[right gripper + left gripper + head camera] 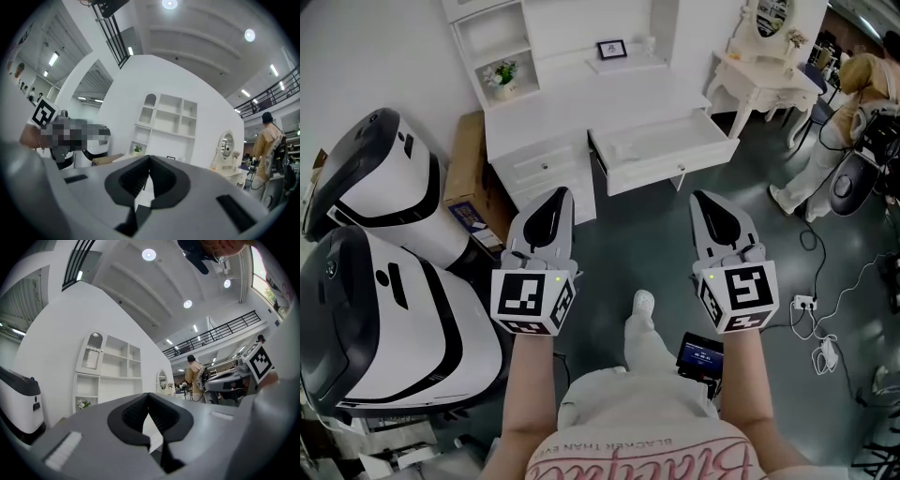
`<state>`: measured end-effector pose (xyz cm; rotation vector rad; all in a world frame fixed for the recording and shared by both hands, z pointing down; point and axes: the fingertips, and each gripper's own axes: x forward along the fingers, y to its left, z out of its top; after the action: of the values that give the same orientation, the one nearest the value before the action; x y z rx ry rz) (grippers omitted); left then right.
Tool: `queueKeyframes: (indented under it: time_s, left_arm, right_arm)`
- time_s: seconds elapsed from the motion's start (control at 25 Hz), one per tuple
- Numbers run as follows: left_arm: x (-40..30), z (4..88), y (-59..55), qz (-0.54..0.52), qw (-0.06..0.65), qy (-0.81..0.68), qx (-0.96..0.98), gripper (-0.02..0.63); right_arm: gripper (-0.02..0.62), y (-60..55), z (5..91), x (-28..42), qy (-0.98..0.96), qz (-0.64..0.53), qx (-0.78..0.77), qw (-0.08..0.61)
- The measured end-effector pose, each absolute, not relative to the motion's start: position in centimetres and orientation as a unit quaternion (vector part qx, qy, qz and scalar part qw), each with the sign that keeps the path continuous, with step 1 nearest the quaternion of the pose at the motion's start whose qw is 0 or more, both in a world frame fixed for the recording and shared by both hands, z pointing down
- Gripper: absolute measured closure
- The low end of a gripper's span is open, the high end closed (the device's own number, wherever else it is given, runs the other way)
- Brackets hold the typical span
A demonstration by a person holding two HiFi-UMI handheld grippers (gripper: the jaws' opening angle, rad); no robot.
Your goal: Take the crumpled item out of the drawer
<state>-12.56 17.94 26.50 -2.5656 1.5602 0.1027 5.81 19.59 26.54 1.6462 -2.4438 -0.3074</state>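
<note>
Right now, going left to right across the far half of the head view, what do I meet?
Two glossy white-and-black rounded machines → flat brown cardboard box → open white desk drawer → white curvy-legged dressing table with oval mirror → person in tan jacket.

The left gripper (149, 398) is seen at the bottom, its jaws brought together at the tips with nothing held between them. Beyond it a white shelf unit (108, 376) is set against a white wall, with a small pot of flowers (83, 404) placed on a lower shelf and an oval mirror (161, 379) just to its right. A person in a beige top (193, 375) is seen from behind further right, and a white and black machine (18, 399) is cut off by the left edge.
</note>
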Motion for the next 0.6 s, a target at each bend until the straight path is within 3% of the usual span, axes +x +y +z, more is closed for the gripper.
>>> queueKeyframes:
  time_s: [0.6]
  left_arm:
    - [-9.1,27.5,0.5,0.015,0.055,0.537,-0.841,0.597]
  right_arm:
    - [0.589,1.2,27.5,9.2,-0.839,-0.090,0.530,0.090]
